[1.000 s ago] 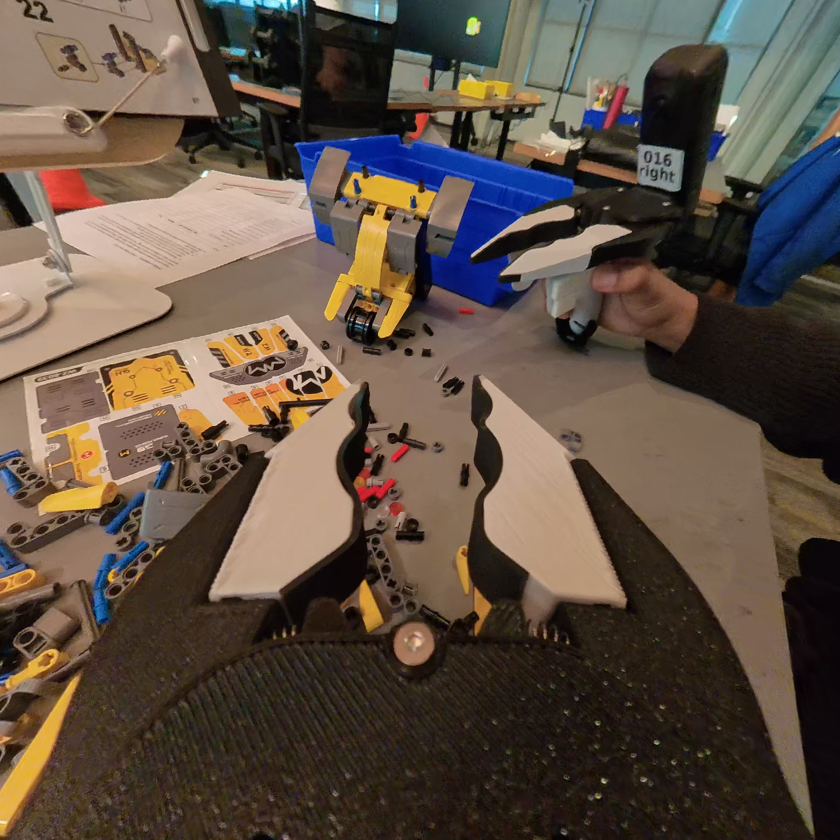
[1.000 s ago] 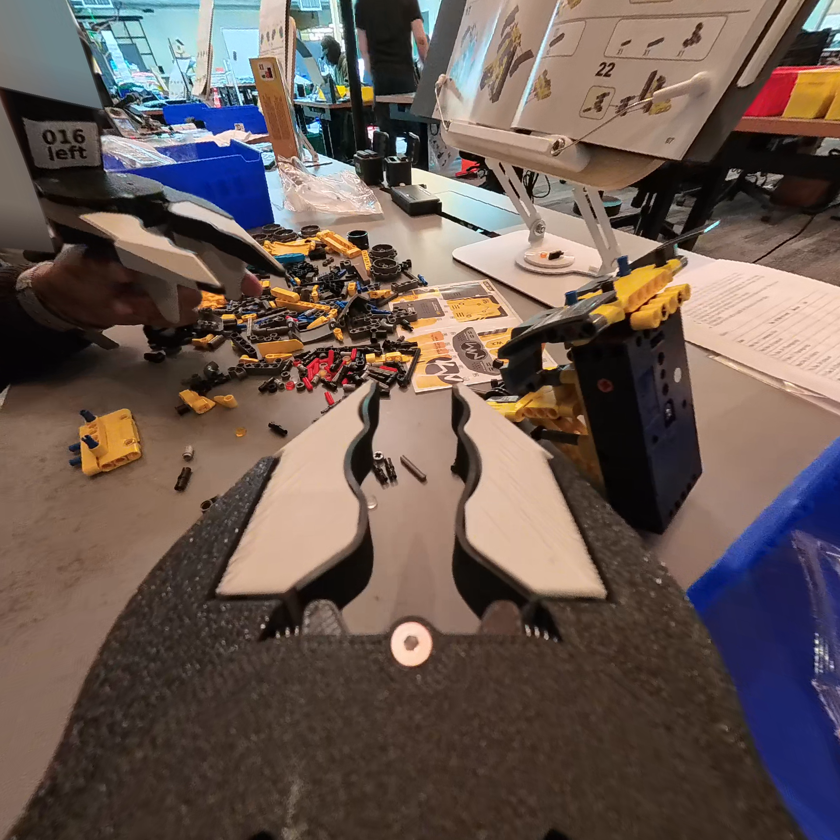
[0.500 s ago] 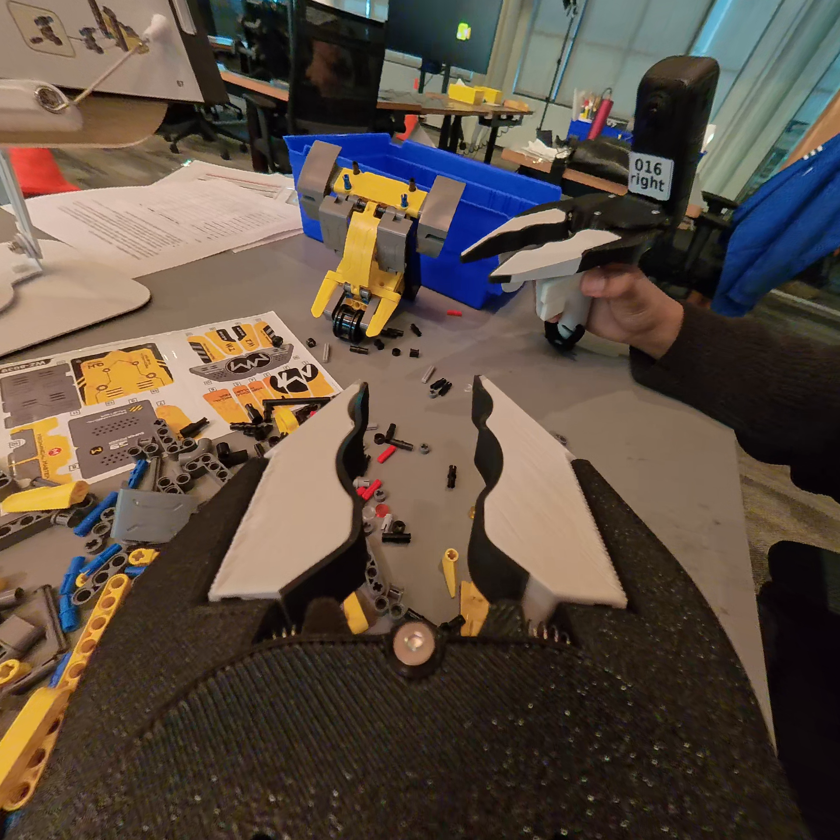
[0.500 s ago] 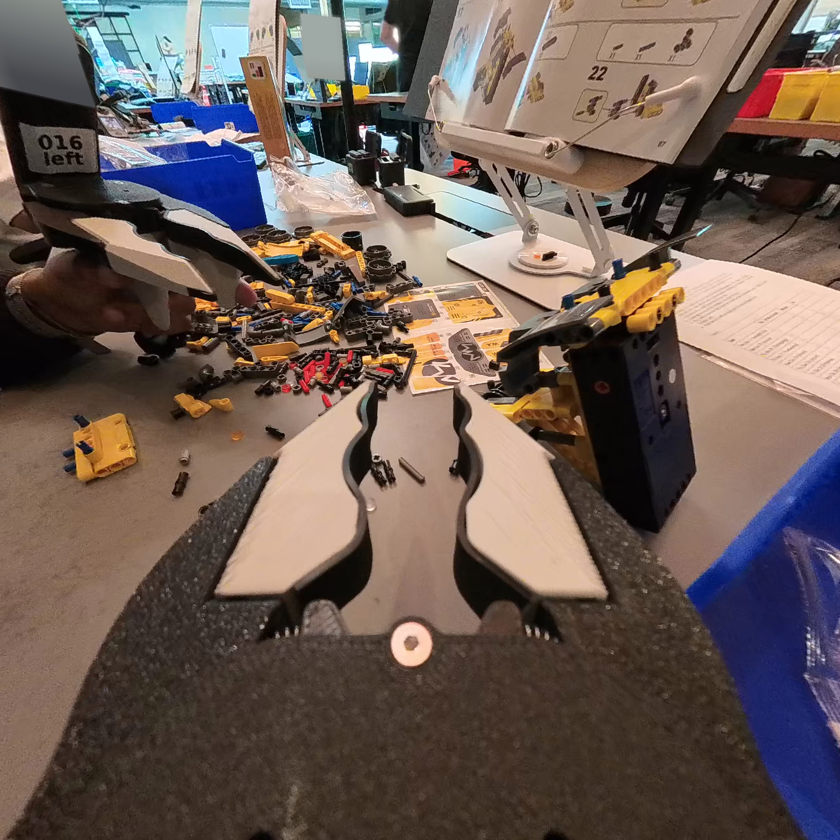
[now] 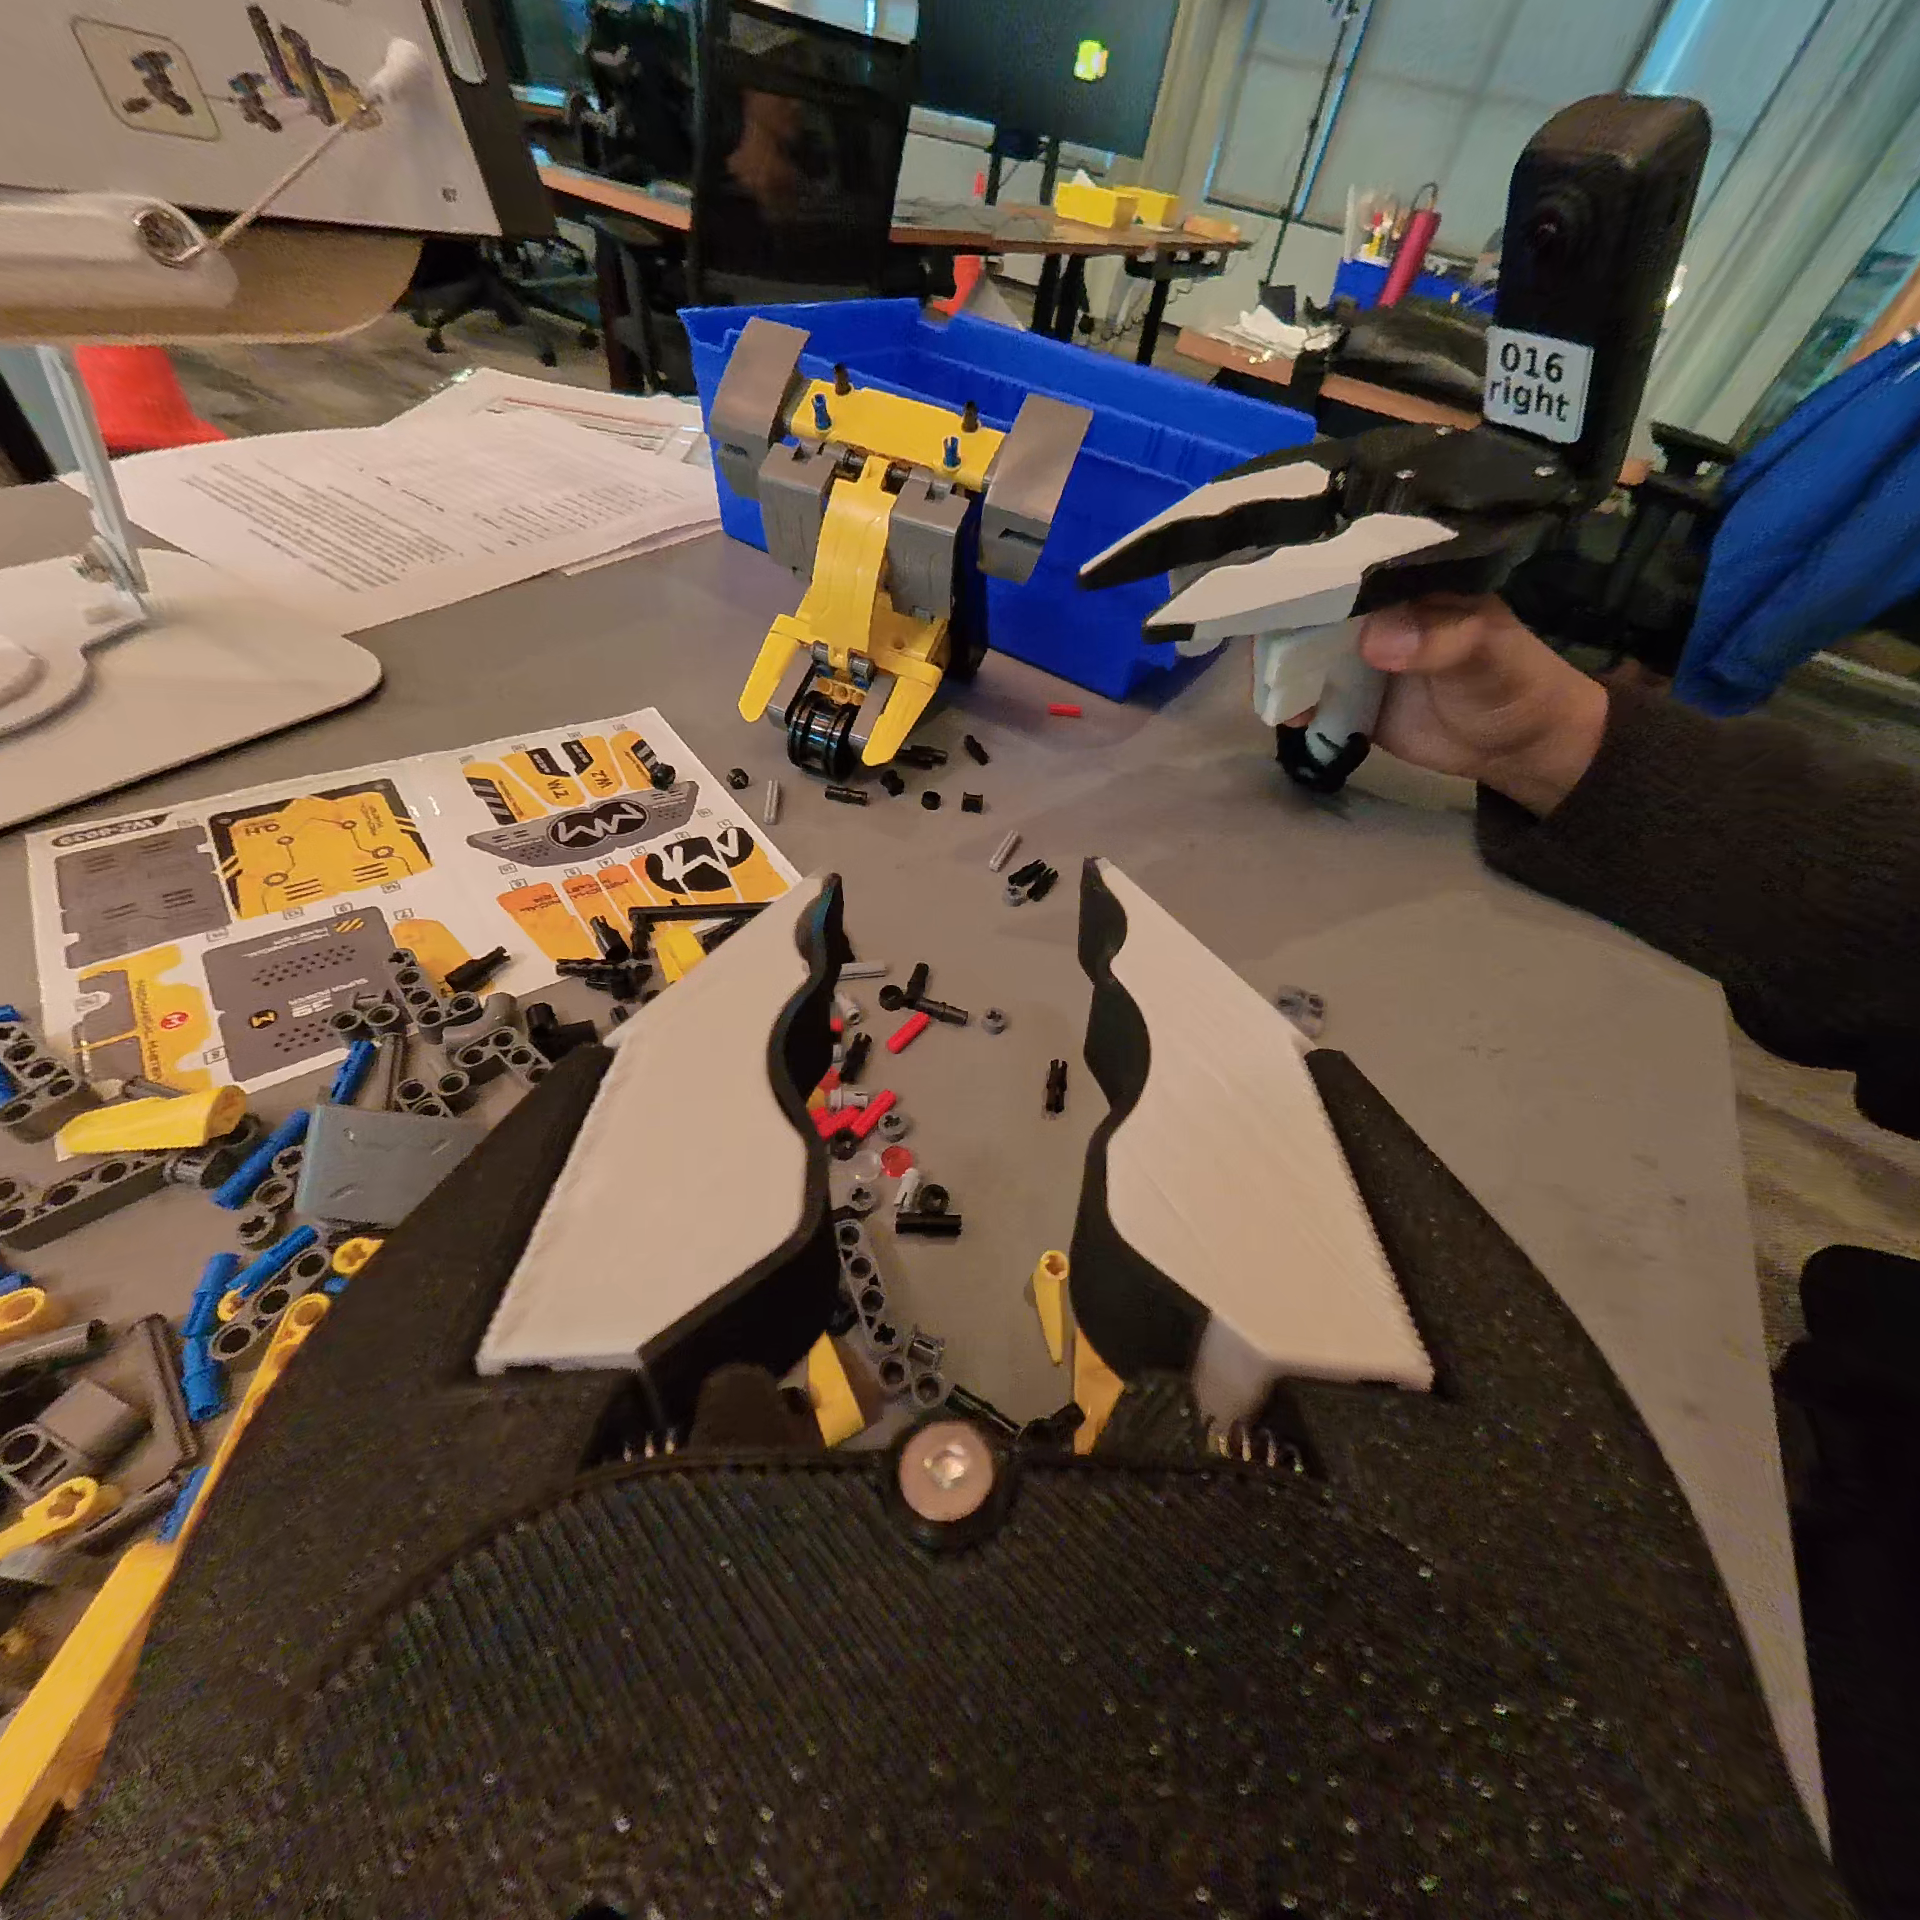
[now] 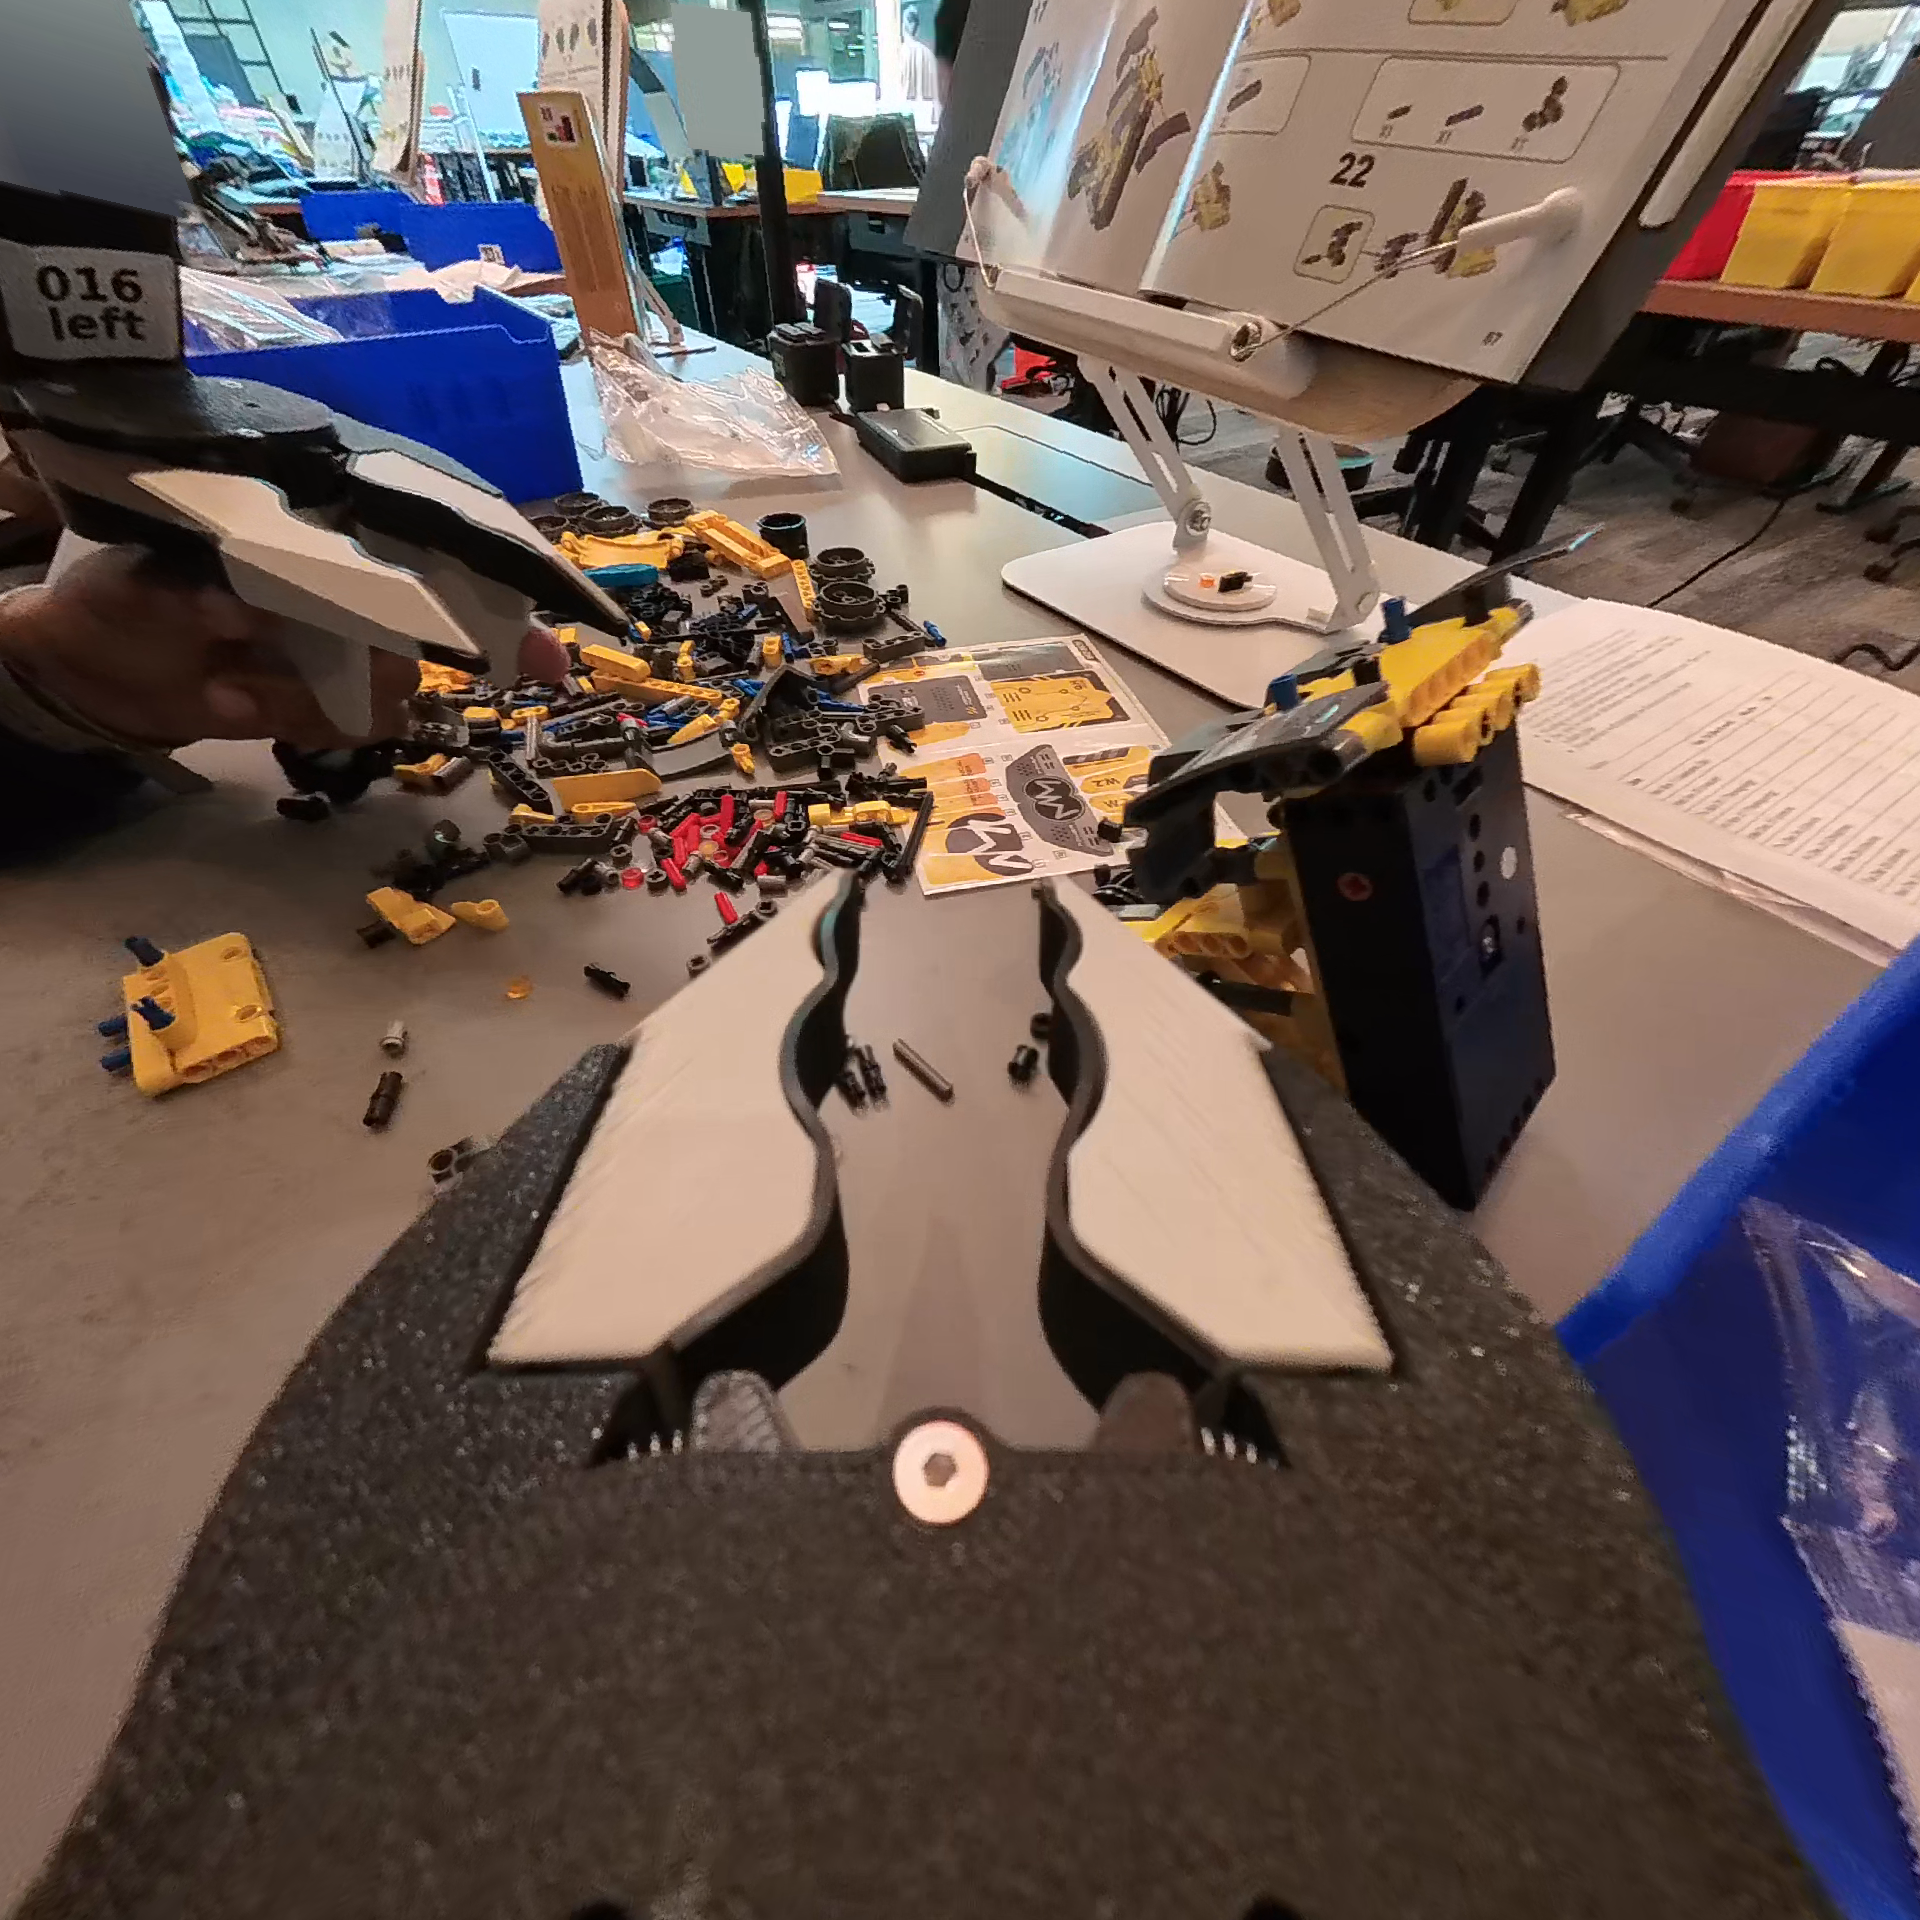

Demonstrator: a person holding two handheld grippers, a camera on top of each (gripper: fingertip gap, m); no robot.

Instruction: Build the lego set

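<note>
A partly built yellow, grey and black lego model [image 5: 873,582] stands upright on the grey table, against a blue bin; it also shows in the right wrist view [image 6: 1382,883]. Loose lego pieces [image 6: 675,748] lie in a pile on the table. My left gripper [image 5: 956,894] is open and empty above small red and black pins [image 5: 868,1117]. My right gripper [image 6: 945,904] is open and empty above a few black pins [image 6: 925,1070], left of the model. A small yellow sub-assembly [image 6: 197,1013] with blue pins lies apart at the left.
A sticker sheet [image 5: 312,894] lies flat by the pile. An instruction booklet on a white stand [image 6: 1247,270] is behind. A blue bin [image 5: 1091,447] stands behind the model, another blue bin edge [image 6: 1766,1403] at my right. Printed papers [image 5: 416,488] lie beyond. Spacing between my two grippers at the tips: around 15 cm.
My left gripper has drifted slightly over the loose pieces, so the table scene has shifted in its view. My right gripper has barely moved. Both stay open.
</note>
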